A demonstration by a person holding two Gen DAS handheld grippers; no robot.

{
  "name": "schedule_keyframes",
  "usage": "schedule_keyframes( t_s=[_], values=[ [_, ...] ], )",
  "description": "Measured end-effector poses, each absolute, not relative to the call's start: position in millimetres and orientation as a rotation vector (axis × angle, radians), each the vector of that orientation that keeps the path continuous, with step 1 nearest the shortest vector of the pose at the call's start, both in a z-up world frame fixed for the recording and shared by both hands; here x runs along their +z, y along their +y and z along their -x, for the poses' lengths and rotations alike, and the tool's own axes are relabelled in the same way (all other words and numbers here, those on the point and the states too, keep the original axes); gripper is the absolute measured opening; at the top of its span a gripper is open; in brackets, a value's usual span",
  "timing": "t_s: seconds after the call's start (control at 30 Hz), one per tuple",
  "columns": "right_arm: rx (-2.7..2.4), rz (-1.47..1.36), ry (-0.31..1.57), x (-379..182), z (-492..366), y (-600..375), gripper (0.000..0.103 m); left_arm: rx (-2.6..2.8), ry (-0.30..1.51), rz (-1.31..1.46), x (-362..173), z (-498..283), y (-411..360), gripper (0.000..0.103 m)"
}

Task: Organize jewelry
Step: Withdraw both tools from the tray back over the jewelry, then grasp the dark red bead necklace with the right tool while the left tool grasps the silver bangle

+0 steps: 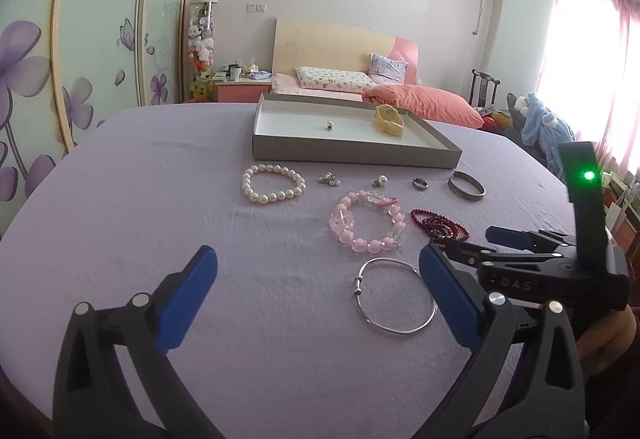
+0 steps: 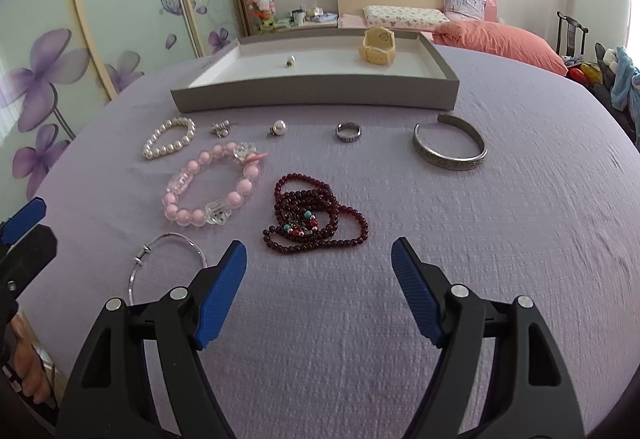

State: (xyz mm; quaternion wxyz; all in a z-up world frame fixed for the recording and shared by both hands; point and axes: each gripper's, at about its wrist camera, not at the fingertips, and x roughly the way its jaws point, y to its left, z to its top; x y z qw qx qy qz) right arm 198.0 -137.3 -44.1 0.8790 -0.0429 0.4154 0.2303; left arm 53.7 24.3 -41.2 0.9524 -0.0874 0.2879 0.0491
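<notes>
My left gripper (image 1: pixel 318 279) hangs low over the table (image 1: pixel 120 223), fingers spread wide and empty; the thin silver bangle (image 1: pixel 396 295) lies flat just inside my right-hand finger. My right gripper (image 2: pixel 319 267) is equally wide and empty, with the dark red bead strand (image 2: pixel 316 215) heaped straight ahead, nearer to it than to the left. The tray (image 2: pixel 316 95) waits beyond both.
</notes>
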Motion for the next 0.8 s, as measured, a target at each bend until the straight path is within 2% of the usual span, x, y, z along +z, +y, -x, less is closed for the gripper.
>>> schedule_keyframes(
  t_s=[0.17,0.53,0.73,0.8],
  values=[
    [0.450,0.132,0.889,-49,-205,-130,0.076,0.091,0.590,0.176,-43,-53,23,0.101],
    [0.437,0.173,0.911,-47,-220,-118,0.067,0.067,0.611,0.170,-48,-54,15,0.101],
    [0.467,0.187,0.902,-45,-220,-116,0.053,0.056,0.626,0.163,-52,-57,7,0.101],
    [0.479,0.190,0.898,-45,-219,-116,0.042,0.053,0.630,0.163,-53,-58,5,0.101]
  ],
)
